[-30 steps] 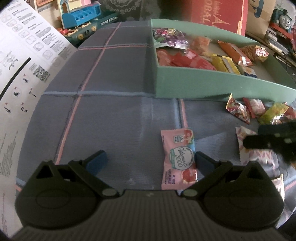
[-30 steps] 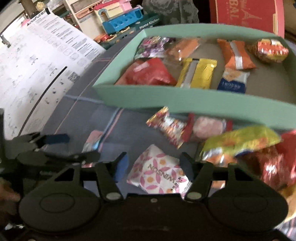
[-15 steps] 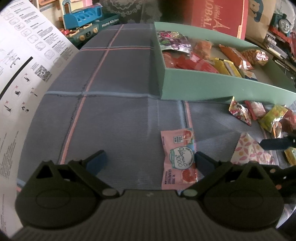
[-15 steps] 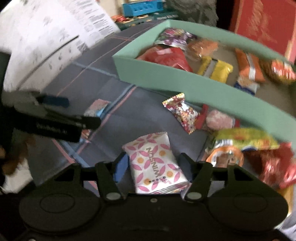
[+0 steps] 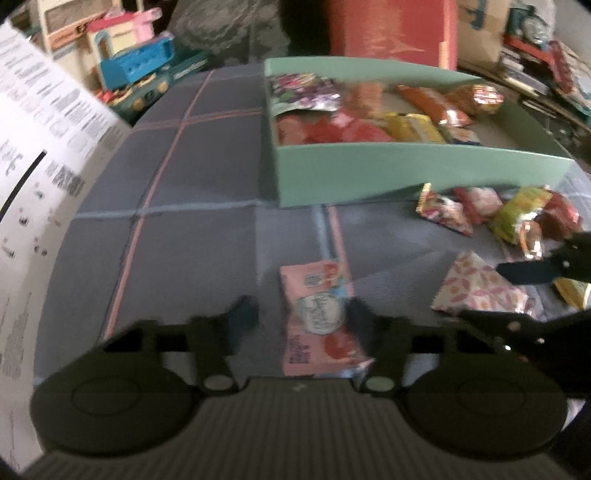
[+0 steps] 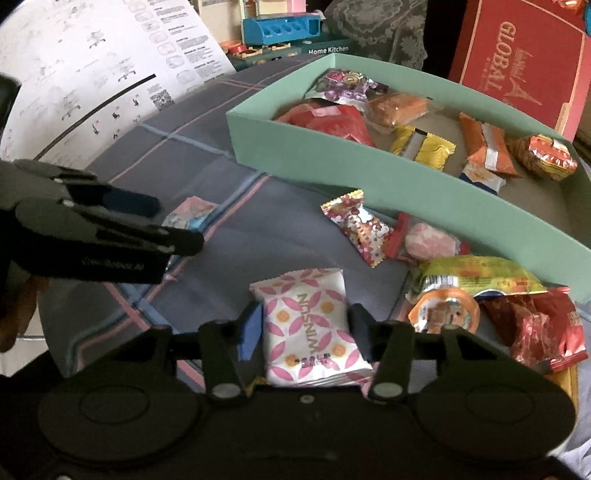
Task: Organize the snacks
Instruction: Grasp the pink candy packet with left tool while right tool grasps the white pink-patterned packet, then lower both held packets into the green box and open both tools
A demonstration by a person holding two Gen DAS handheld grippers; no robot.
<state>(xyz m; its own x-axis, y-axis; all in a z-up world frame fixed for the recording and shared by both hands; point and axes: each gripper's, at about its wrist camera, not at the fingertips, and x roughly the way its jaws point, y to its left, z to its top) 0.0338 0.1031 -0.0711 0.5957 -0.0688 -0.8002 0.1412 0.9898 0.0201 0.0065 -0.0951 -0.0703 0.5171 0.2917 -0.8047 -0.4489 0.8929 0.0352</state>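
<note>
A green box (image 5: 406, 173) holding several snack packets stands at the back of the checked cloth; it also shows in the right wrist view (image 6: 424, 188). My left gripper (image 5: 299, 317) is open low over the cloth, its right finger beside a pink sachet (image 5: 319, 317) that lies between the fingers. My right gripper (image 6: 306, 328) is open around a white packet with pink petals (image 6: 310, 325), fingers either side of it, not clamped. That packet shows in the left wrist view (image 5: 480, 291) too. The pink sachet (image 6: 192, 212) is partly hidden behind the left gripper.
Loose snacks lie in front of the box: a floral candy (image 6: 356, 225), a pink sweet (image 6: 428, 242), a yellow-green pack (image 6: 480, 278), a red pack (image 6: 532, 332). A white printed sheet (image 6: 92, 81) lies left. Toy boxes (image 6: 280, 33) and a red carton (image 6: 517, 70) stand behind.
The left gripper's fingers have closed in from wide open, so the pink sachet now lies between them. The right gripper has settled around the white petal packet.
</note>
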